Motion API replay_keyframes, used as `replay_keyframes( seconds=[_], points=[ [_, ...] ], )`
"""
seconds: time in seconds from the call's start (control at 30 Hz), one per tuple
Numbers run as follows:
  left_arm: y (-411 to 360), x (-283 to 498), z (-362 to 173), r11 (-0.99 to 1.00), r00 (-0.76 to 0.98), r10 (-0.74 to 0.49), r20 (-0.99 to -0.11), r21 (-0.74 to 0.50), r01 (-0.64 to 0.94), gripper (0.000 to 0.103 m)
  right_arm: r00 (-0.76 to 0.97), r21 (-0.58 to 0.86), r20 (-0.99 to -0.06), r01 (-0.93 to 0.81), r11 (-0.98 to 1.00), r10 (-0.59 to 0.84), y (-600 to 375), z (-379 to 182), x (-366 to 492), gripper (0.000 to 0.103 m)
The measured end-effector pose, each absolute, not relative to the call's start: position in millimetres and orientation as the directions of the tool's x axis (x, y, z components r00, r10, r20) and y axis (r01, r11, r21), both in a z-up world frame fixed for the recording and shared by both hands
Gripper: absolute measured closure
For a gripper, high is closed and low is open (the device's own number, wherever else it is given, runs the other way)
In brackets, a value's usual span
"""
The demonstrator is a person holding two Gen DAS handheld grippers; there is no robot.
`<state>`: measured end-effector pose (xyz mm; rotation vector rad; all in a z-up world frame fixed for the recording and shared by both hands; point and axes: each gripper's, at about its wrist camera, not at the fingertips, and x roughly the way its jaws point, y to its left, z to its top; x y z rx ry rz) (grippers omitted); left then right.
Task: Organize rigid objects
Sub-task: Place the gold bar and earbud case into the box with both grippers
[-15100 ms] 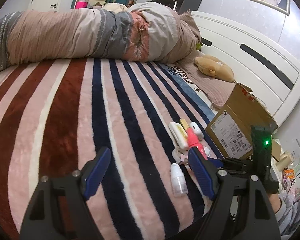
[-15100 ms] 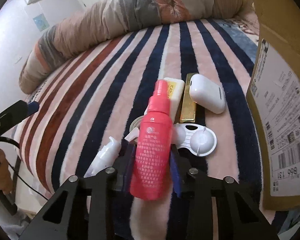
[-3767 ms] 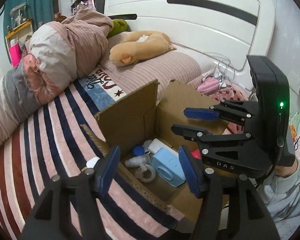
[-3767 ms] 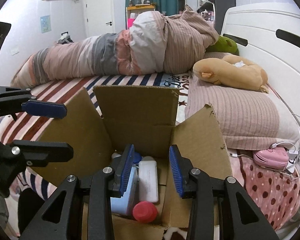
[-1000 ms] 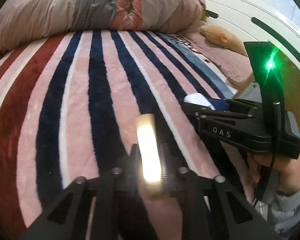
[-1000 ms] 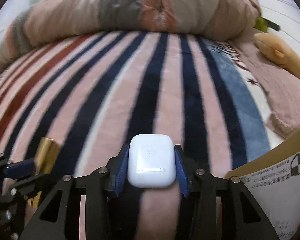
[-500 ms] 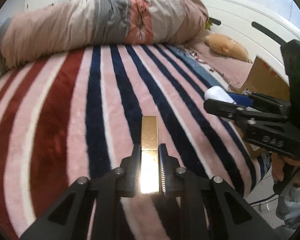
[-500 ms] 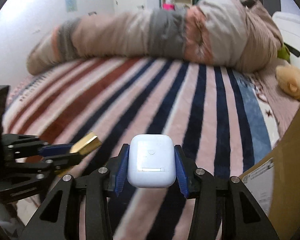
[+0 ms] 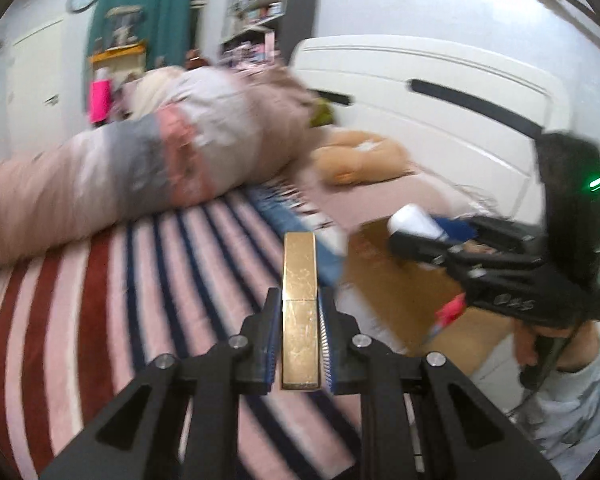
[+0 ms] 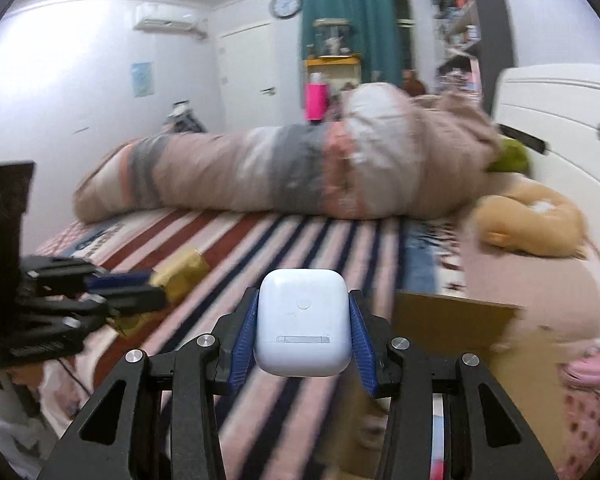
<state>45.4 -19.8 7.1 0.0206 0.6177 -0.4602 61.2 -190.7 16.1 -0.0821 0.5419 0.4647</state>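
Observation:
My left gripper (image 9: 299,312) is shut on a long gold bar-shaped case (image 9: 299,300) and holds it in the air above the striped bed. My right gripper (image 10: 303,316) is shut on a white earbud case (image 10: 303,322), also lifted. The open cardboard box (image 9: 404,288) lies ahead and right of the left gripper, with a red item (image 9: 450,310) showing inside. In the right wrist view the box's flap (image 10: 452,320) is just right of the earbud case. Each gripper shows in the other's view: the right one (image 9: 416,226), the left one (image 10: 168,280).
A striped blanket (image 9: 140,280) covers the bed. A rolled duvet (image 10: 300,176) lies across the far side. A tan plush toy (image 10: 532,220) rests on the pillow by the white headboard (image 9: 440,96). The view is motion-blurred.
Both grippers have risen and swung right toward the cardboard box, each keeping its object. The box and headboard have come into the left wrist view.

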Motion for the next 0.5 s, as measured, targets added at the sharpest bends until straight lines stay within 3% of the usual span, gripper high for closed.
replay_keyframes(
  seconds=[0.2,0.43,0.5],
  points=[
    [-99.3,65.1,18.1,0.828,0.635,-0.504,-0.585,-0.118,0.548,0.088,0.754,0.023,-0.598,-0.323,0.946,0.272,-270.3,-3.5,85.5,0.064],
    [-151.4,90.8,-3.3,0.820,0.577,-0.471,-0.667,-0.089,0.566,0.088,0.726,-0.012,-0.656,-0.282,0.959,0.205,-303.5,-33.4,110.3,0.063],
    [-159.4,99.3,-8.8,0.820,0.566,-0.457,-0.686,-0.080,0.566,0.088,0.728,-0.003,-0.651,-0.284,0.959,0.213,-310.0,-33.7,111.8,0.057]
  ],
)
